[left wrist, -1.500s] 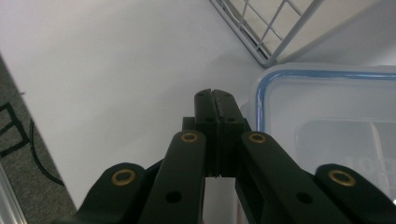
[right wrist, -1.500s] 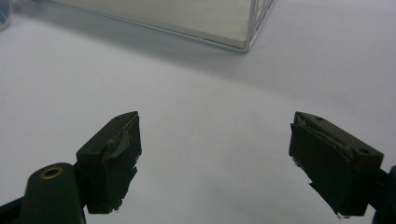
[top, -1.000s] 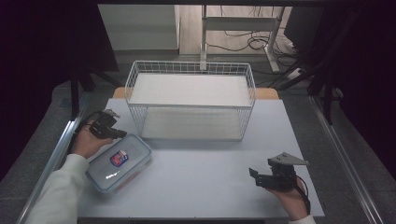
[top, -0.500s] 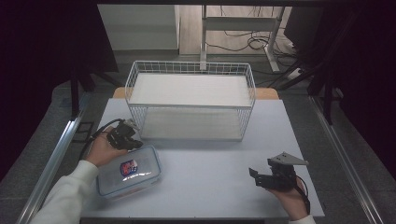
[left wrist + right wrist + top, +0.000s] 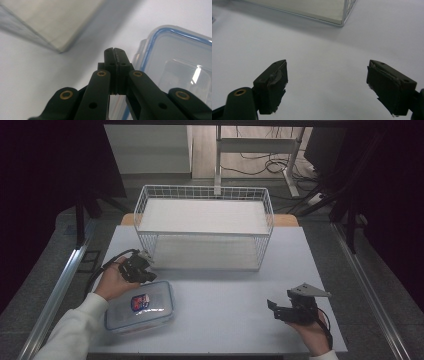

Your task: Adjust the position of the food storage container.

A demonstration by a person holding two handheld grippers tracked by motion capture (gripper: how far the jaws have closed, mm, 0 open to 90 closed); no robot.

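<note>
High view showed the left gripper (image 5: 141, 270), jaws pressed together on nothing, after it had nudged the clear plastic food container with blue-rimmed lid (image 5: 140, 307) rightward toward the white wire basket (image 5: 205, 232); the container lay just right of those jaws. The right gripper (image 5: 291, 309) waited, jaws wide apart, well clear.

Lighting's pretty uneven: the table (image 5: 225, 290) is evenly lit from above while everything around it drops into near black. Soft shadows under the wire basket (image 5: 205, 227). In the left gripper view the basket edge is blurred and the plastic box (image 5: 180, 65) lid catches a bit of glare. Slightly grainy overall.
</note>
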